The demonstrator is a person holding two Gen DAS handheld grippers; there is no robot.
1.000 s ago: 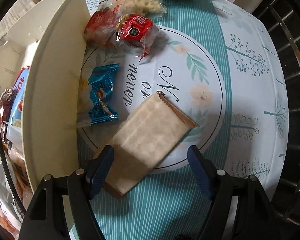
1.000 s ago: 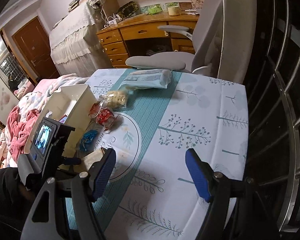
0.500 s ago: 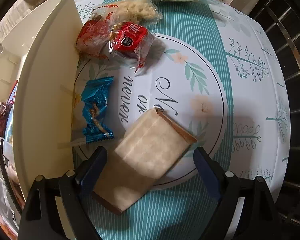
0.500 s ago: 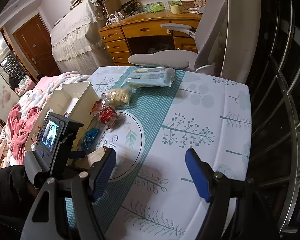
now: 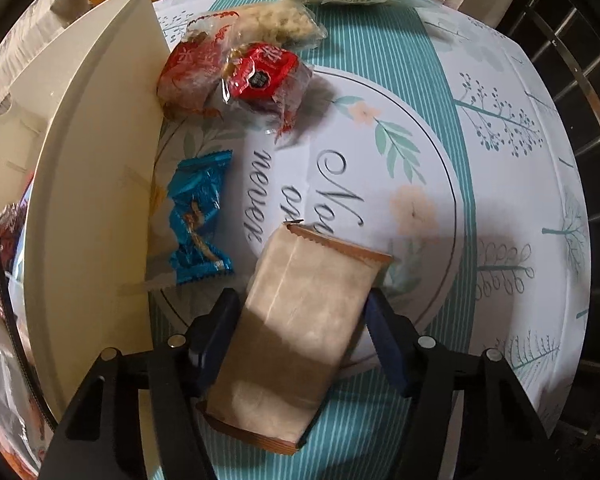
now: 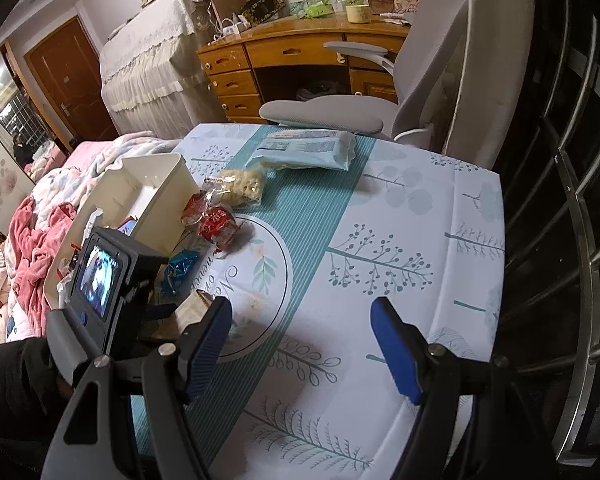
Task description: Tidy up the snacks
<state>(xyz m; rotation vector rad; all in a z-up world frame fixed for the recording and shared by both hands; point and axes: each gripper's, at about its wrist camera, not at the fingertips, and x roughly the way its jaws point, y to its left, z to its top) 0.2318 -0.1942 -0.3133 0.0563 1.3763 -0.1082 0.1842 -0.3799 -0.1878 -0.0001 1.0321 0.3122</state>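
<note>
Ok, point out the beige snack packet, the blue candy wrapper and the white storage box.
beige snack packet (image 5: 300,320): left wrist view, middle of its flat top face.
blue candy wrapper (image 5: 198,216): left wrist view, centre of the crinkled foil.
white storage box (image 5: 96,200): left wrist view, its outer side wall.

Stock under my jaws, by surface:
- Tan packet (image 5: 300,316): matt, paper-like wrapper, brown crimped ends.
- My left gripper (image 5: 300,332): ribbed blue pads, matt black plastic arms, small bright metal pins.
- Blue candy wrapper (image 5: 198,216): shiny crinkled foil.
- Red snack (image 5: 266,74): glossy clear film over red print.
- Puffed-rice bar (image 5: 278,22): rough and grainy under clear plastic.
- White bin (image 5: 88,184): smooth, matt plastic.
- Tablecloth (image 6: 400,240): smooth printed sheet, faint sheen.
- Desk (image 6: 284,60): varnished wood.
- Railing (image 6: 576,216): polished metal.
</note>
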